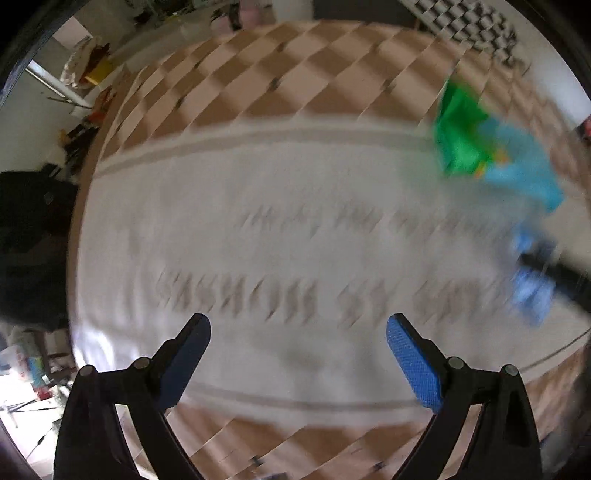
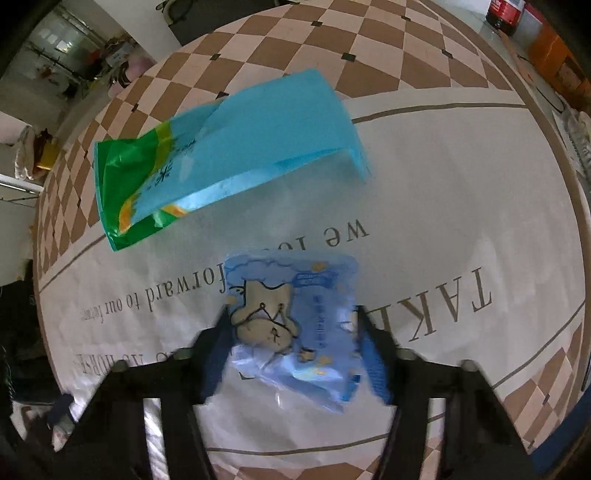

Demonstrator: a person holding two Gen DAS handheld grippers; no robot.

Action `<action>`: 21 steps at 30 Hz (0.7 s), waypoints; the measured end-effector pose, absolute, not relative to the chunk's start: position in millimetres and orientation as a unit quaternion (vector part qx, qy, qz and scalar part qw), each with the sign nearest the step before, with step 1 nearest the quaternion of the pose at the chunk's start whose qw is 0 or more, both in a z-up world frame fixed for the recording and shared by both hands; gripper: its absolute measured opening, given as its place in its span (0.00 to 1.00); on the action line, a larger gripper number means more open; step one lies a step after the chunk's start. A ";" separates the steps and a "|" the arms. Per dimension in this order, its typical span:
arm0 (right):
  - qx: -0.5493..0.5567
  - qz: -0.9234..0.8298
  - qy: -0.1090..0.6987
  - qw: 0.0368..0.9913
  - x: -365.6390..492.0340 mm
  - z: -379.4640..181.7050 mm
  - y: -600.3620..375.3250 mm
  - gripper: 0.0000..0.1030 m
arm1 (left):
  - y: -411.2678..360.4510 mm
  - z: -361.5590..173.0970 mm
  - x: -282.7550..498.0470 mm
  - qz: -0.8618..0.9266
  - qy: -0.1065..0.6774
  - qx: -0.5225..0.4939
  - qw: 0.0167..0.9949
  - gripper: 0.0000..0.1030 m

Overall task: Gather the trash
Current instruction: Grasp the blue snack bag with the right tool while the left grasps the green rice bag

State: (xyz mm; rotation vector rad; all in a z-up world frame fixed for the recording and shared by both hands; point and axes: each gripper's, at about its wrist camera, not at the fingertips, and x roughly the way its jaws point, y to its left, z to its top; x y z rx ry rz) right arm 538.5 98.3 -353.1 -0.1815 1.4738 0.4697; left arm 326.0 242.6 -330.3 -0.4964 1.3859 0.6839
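A small light-blue snack packet (image 2: 317, 295) with a cartoon figure lies on the white lettered mat (image 2: 443, 184). My right gripper (image 2: 291, 312) points down over it, its blue pads against the packet's left and right edges, and the packet's lower part is crumpled. Just beyond lies a larger, empty blue and green bag (image 2: 229, 155), partly folded over. The left wrist view is blurred. In it my left gripper (image 1: 298, 321) hangs open over the mat (image 1: 258, 240) with nothing between its fingers. The blue and green bag (image 1: 480, 147) and the blue packet (image 1: 532, 284) show at the right.
The mat lies on a brown and cream checkered surface (image 2: 295, 37). A red bottle (image 2: 504, 11) and orange boxes (image 2: 554, 55) stand beyond the far right edge. Cluttered shelves (image 2: 74, 55) are at the far left, and a dark shape (image 1: 29, 240) sits past the left edge.
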 end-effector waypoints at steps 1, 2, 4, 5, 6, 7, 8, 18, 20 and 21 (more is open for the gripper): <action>-0.078 0.212 0.666 0.711 541.6 -351.6 94.9 0.52 | 245.6 -325.4 338.3 0.298 0.612 -0.229 0.696 0.94; -0.075 0.210 0.666 0.711 545.8 -348.9 88.9 0.52 | 248.5 -321.9 350.6 0.292 0.606 -0.235 0.702 0.94; -0.066 0.203 0.666 0.715 551.4 -344.8 77.0 0.52 | 255.0 -314.4 375.0 0.281 0.593 -0.245 0.714 0.94; -0.061 0.197 0.666 0.716 556.7 -343.2 69.9 0.52 | 258.4 -310.8 387.0 0.275 0.586 -0.248 0.720 0.94; -0.053 0.191 0.667 0.718 562.8 -341.9 62.4 0.52 | 262.1 -307.8 398.8 0.269 0.581 -0.251 0.726 0.94; -0.046 0.185 0.667 0.720 565.1 -339.3 55.2 0.52 | 265.8 -306.2 406.3 0.265 0.578 -0.254 0.729 0.94; -0.040 0.177 0.667 0.723 572.0 -337.8 47.4 0.52 | 268.1 -305.5 416.0 0.259 0.575 -0.257 0.733 0.94; -0.024 0.137 0.664 0.735 625.7 -347.8 27.1 0.52 | 283.8 -345.8 476.1 0.195 0.600 -0.262 0.730 0.61; -0.025 0.138 0.663 0.735 630.0 -350.1 28.6 0.52 | 280.9 -348.6 477.4 0.191 0.602 -0.263 0.729 0.47; -0.026 0.140 0.662 0.735 630.7 -350.0 29.6 0.52 | 279.1 -346.6 476.5 0.190 0.599 -0.261 0.733 0.37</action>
